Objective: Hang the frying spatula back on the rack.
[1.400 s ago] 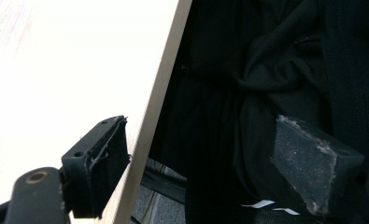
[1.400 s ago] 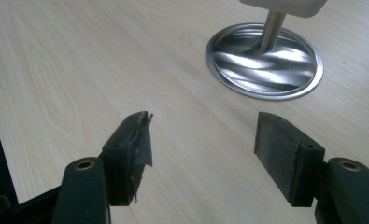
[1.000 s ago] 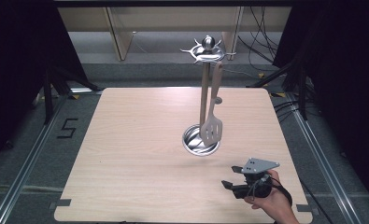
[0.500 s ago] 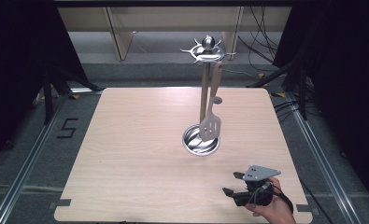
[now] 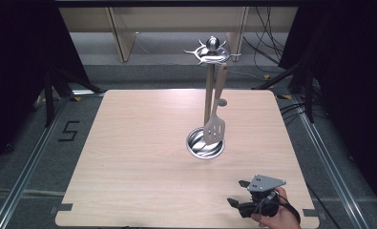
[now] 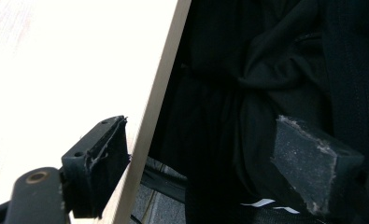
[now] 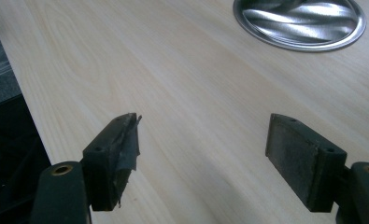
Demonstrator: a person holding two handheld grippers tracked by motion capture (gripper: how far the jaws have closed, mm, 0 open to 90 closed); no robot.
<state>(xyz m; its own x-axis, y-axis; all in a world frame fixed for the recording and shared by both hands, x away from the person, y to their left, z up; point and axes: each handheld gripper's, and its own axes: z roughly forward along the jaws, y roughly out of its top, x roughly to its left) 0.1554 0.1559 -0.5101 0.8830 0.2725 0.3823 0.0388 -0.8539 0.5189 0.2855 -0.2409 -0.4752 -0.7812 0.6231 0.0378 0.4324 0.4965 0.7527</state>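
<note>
A metal utensil stand (image 5: 208,90) rises from a round shiny base (image 5: 205,143) right of the table's middle. A pale slotted spatula (image 5: 215,119) hangs from a hook on its top ring (image 5: 211,52). My right gripper (image 5: 237,193) sits in a hand at the near right corner, open, jaws pointing left across the wood with nothing between them. In the right gripper view the open right gripper (image 7: 203,144) hovers low over bare wood, with the base (image 7: 299,21) ahead at the upper right. My left gripper (image 6: 219,154) is open beside the table's edge (image 6: 156,98), facing dark clothing.
The light wooden table (image 5: 143,157) stands on a grey floor with metal rails (image 5: 28,162) on both sides. Cables (image 5: 267,52) and wooden furniture legs lie beyond the far edge. Black curtains hang left and right.
The right gripper has drawn back toward the table's near edge, away from the stand. The stand and spatula have not moved.
</note>
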